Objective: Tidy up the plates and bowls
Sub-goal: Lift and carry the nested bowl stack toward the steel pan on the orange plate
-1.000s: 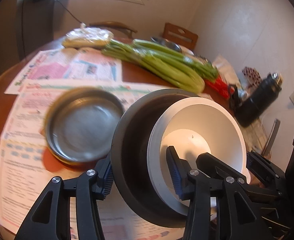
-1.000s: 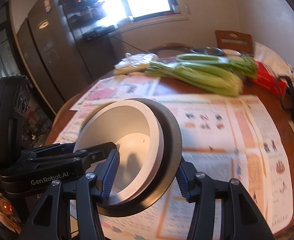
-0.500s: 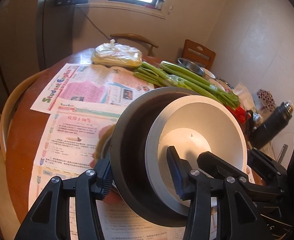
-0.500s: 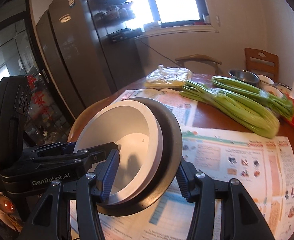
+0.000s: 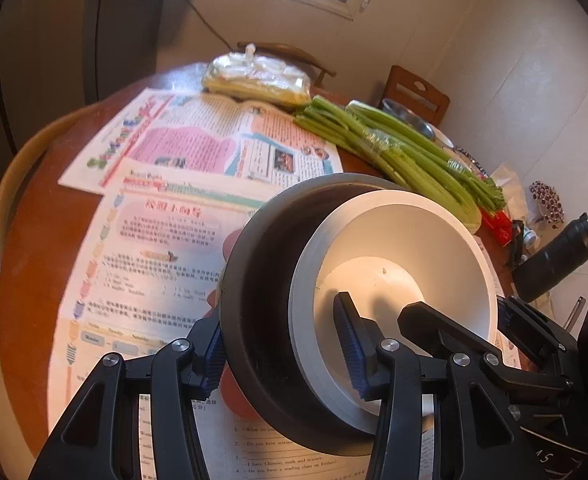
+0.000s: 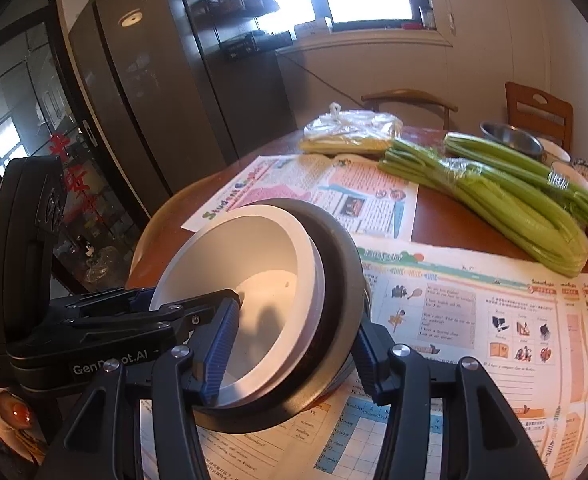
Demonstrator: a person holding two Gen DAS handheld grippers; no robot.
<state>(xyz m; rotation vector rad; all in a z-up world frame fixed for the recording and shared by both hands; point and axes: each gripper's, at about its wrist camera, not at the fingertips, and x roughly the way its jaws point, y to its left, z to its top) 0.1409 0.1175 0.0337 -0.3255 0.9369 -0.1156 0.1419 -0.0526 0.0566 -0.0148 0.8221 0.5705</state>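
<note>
In the left wrist view the left gripper point(image 5: 282, 352) clamps the near rim of a dark bowl point(image 5: 262, 292) with a white bowl point(image 5: 405, 264) nested inside, one finger outside and one within, both tilted above the newspapers point(image 5: 158, 240); celery point(image 5: 405, 152) lies far right. In the right wrist view the right gripper point(image 6: 294, 344) grips the same stack, the white bowl point(image 6: 262, 272) inside the dark bowl point(image 6: 337, 280), left of the celery point(image 6: 505, 196)
</note>
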